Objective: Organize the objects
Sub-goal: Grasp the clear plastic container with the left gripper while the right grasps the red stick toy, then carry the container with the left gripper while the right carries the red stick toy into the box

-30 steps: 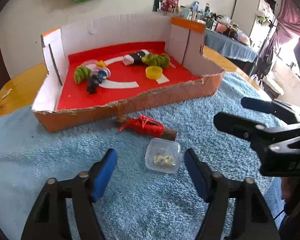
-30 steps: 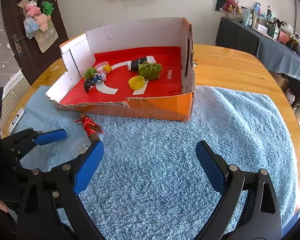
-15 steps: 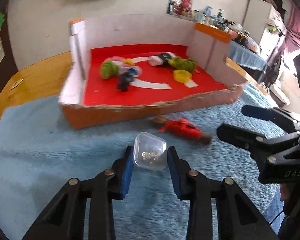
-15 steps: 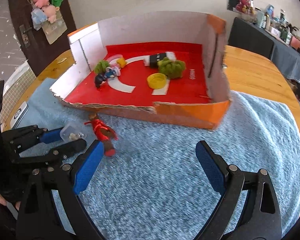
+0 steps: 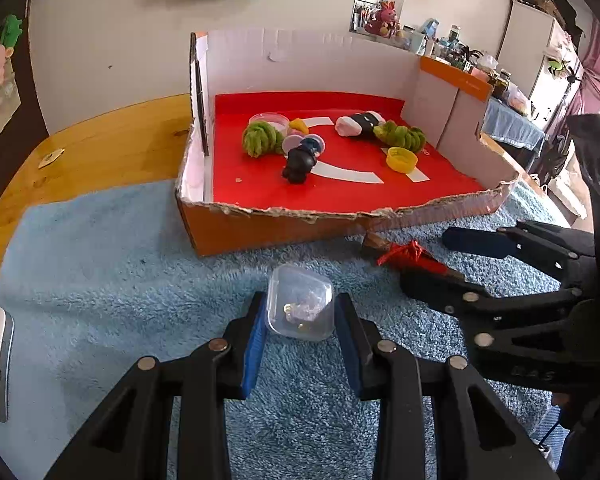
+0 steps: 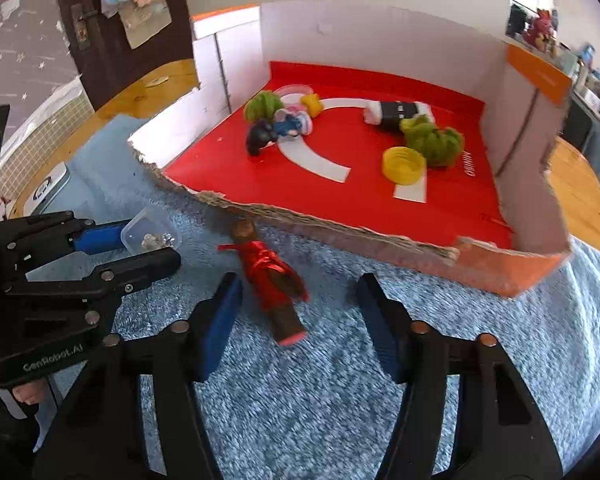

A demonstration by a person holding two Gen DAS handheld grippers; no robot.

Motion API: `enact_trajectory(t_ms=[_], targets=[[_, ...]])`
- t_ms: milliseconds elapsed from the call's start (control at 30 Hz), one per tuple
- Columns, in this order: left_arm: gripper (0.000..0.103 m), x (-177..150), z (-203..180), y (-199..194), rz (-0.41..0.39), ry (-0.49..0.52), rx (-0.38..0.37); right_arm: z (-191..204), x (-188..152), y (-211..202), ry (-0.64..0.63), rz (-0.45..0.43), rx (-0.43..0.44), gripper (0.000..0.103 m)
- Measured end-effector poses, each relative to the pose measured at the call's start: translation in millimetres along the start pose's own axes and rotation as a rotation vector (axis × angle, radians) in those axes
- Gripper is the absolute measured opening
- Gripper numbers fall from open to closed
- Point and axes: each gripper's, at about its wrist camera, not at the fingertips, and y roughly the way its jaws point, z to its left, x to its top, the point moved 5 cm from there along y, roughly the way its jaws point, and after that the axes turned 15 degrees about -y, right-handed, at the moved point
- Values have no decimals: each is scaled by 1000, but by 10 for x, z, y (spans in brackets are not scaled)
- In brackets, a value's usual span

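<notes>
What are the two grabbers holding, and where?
Left gripper squeezes the small clear plastic box by its sides. Right gripper holds nothing.

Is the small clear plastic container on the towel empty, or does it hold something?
Not empty: through the clear plastic container, a few small pale and metallic bits show at the bottom. What they are is too small to tell.

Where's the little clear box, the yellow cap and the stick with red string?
clear box (image 5: 300,304), left wrist view, its lid.
yellow cap (image 6: 404,165), right wrist view, its top.
stick with red string (image 6: 266,272), right wrist view, the red wrapping.
</notes>
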Motion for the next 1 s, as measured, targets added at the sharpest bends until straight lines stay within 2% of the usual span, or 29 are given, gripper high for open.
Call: enact_trajectory(t_ms=[100, 133, 167, 467, 533, 1000], targets=[[37, -5, -1, 5, -1, 1, 0, 50, 24, 10, -32, -1, -11, 43], [37, -5, -2, 5, -2, 0, 1, 73, 27, 1, -38, -5, -1, 34], [37, -5, 0, 5, 0, -3, 0, 84, 26, 0, -43, -4, 2, 30], [33, -11, -11, -17, 9, -13, -10, 83, -6, -111, -16, -31, 2, 23], [33, -10, -22, -43, 6, -14, -15, 82, -14, -174, -6, -46, 14, 19], [33, 7, -144, -245, -36, 3, -34, 118, -29, -433, 19, -109, 61, 19]])
